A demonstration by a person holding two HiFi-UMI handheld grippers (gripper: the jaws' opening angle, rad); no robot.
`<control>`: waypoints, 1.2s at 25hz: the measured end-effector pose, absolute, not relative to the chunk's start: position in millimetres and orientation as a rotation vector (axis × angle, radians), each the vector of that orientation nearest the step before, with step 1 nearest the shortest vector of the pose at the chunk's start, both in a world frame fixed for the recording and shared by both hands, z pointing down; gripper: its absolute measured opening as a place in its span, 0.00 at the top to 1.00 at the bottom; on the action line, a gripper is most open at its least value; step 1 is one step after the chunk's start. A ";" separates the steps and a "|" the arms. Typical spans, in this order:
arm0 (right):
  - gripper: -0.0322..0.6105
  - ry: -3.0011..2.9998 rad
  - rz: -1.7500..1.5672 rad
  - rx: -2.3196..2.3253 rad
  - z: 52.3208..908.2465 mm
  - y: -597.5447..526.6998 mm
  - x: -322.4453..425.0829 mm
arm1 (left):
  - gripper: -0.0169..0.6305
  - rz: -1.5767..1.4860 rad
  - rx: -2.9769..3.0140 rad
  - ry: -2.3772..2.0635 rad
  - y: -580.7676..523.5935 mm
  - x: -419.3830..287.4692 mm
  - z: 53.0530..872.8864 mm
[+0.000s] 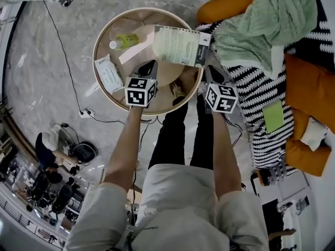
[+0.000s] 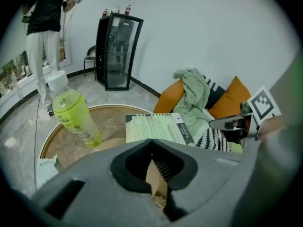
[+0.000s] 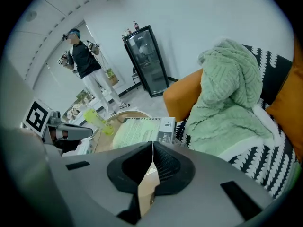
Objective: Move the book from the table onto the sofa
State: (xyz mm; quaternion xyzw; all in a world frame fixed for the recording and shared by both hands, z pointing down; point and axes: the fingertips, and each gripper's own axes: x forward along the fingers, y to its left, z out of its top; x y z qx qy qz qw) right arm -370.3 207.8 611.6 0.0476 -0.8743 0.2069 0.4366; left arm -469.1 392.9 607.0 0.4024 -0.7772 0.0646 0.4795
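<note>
Both tongs are nearest me, above the near rim of the round table [image 1: 96, 50]. Left gripper [image 1: 149, 68] and right gripper [image 1: 212, 73] each have jaws fully closed, holding nothing. I see the book [image 1: 180, 46] lying flat at the table's far right, its right edge reaching the rim beside the sofa [image 1: 246, 88]. Bare tabletop separates book and grippers. One bottle [image 1: 124, 41] sits left of the book.

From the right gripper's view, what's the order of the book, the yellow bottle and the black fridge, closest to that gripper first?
From the right gripper:
1. Book, just ahead of the jaws.
2. Bottle, beyond the book, to the left.
3. Fridge, far back across the room.
</note>
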 end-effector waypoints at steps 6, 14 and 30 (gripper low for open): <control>0.94 -2.163 0.559 0.184 646.4 217.7 -378.0 | 0.96 0.208 1.010 -1.859 403.1 -493.5 645.3; 0.77 -2.153 0.525 0.223 678.7 205.0 -393.8 | 0.80 0.283 1.054 -1.817 386.4 -513.1 683.2; 0.61 -2.189 0.612 0.267 710.9 190.9 -418.4 | 0.54 0.058 0.991 -1.786 373.6 -535.5 722.4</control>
